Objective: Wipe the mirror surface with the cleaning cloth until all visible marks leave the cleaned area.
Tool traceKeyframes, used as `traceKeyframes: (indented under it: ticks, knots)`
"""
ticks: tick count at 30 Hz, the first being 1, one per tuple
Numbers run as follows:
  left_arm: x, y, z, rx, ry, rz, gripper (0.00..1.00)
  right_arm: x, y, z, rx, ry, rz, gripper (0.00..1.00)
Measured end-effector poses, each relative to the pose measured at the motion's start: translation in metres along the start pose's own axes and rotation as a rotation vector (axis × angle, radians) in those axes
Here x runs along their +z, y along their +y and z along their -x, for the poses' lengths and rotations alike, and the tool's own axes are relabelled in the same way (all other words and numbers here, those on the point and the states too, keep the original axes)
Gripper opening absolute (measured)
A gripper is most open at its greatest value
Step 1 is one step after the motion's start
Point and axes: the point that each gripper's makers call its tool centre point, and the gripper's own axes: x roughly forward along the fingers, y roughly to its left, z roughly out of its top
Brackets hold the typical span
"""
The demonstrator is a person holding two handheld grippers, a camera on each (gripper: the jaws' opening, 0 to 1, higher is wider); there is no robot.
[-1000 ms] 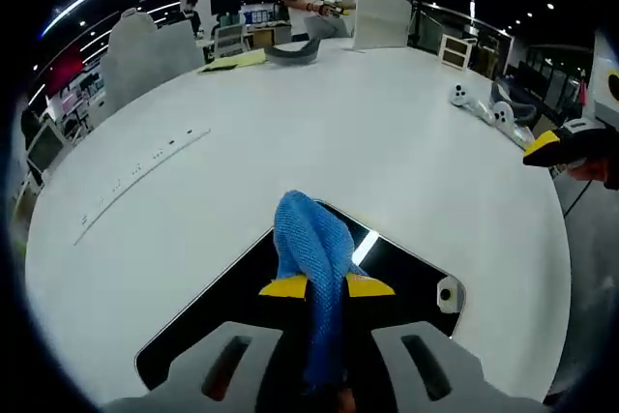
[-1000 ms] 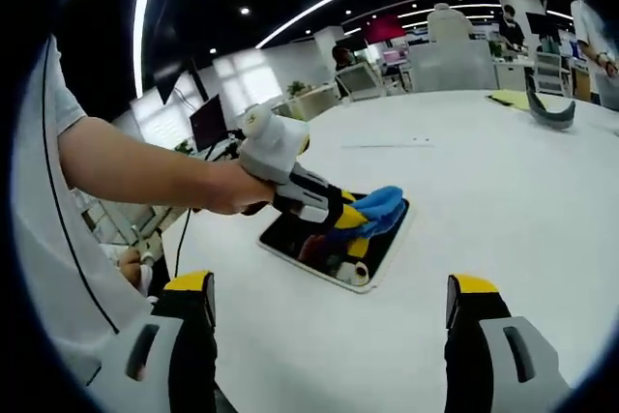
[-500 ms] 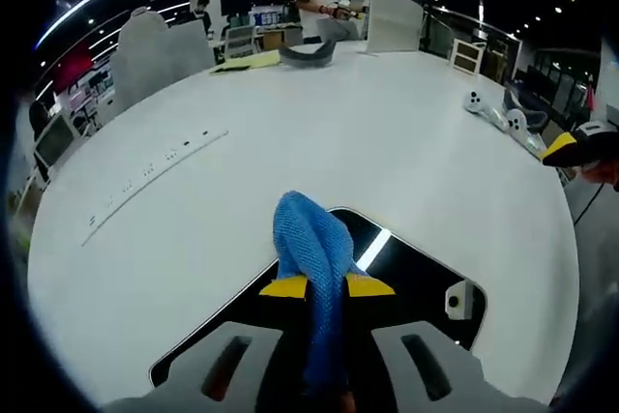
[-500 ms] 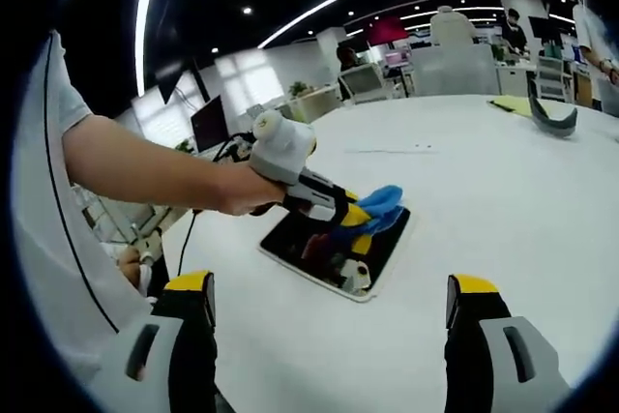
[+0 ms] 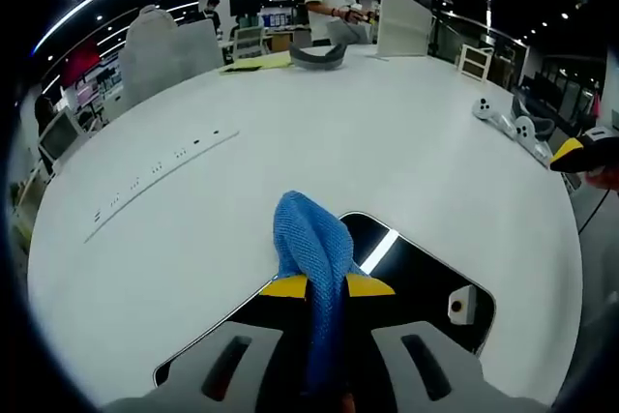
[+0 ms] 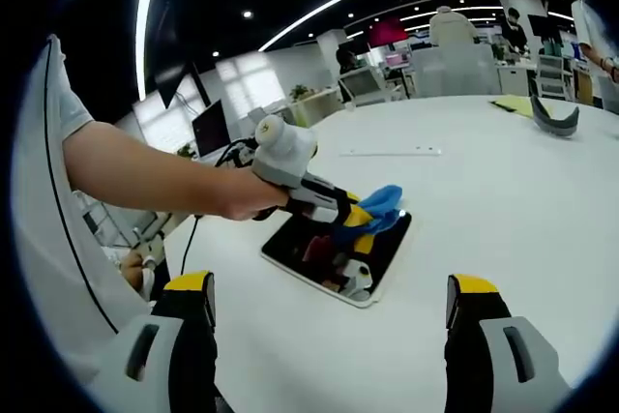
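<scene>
Wiping the mirror with the cloth

Our left gripper (image 5: 327, 287) pinches the blue cloth (image 5: 311, 239) on the mirror (image 5: 416, 273) lying on the white surface (image 5: 290, 132); right gripper (image 6: 329, 299) gapes wide. We should press flat; marks seemingly unclear.

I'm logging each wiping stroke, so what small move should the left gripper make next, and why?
Probably drag the blue cloth back across the mirror toward its near end. The left gripper is shut on the cloth, which rests at the mirror's far edge, so most of the dark glass lies unwiped behind it. The right gripper hangs open, apart.
</scene>
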Motion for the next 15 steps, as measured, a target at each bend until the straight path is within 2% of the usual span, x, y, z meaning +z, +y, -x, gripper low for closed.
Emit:
traceKeyframes:
  ticks: [15]
  knots:
    - [0.0,0.0041,0.0,0.018,0.017,0.016,0.1,-0.0079,0.0019,0.0032,-0.001,0.013,-0.005,1.0]
